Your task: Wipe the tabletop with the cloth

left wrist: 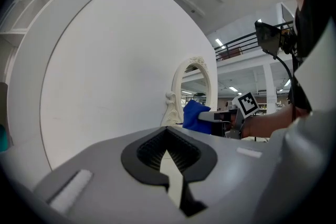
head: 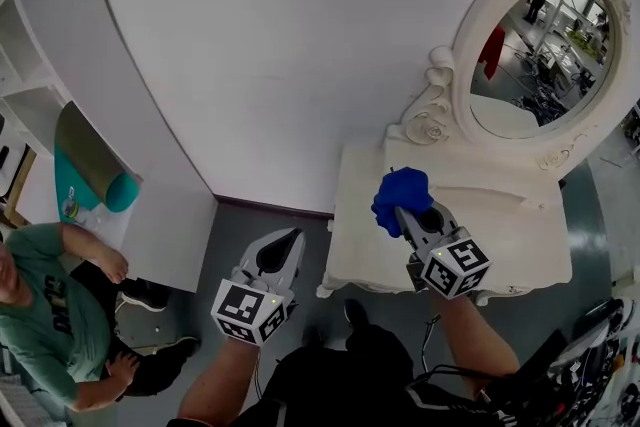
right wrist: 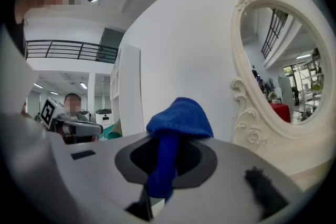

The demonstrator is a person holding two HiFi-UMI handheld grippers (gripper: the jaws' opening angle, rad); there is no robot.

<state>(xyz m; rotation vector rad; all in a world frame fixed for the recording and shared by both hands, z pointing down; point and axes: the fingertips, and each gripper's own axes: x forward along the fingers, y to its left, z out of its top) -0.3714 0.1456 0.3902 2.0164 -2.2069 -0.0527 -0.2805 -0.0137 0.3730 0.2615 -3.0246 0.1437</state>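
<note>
A blue cloth (head: 400,195) is bunched in my right gripper (head: 406,213), which is shut on it and held over the left part of the white dressing tabletop (head: 510,225). In the right gripper view the cloth (right wrist: 178,120) flops over the jaws of the right gripper (right wrist: 160,165), and whether it touches the table is hidden. My left gripper (head: 288,239) hangs over the grey floor left of the table, jaws together and holding nothing. In the left gripper view, beyond the left gripper (left wrist: 169,150), the cloth (left wrist: 195,117) shows in front of the mirror.
An oval mirror (head: 545,45) in a carved white frame stands at the table's back. A curved white wall (head: 280,45) runs behind it. A person in a green shirt (head: 50,315) sits at lower left, near a teal roll (head: 95,175) and shelves (head: 25,85). Cables (head: 600,345) lie at lower right.
</note>
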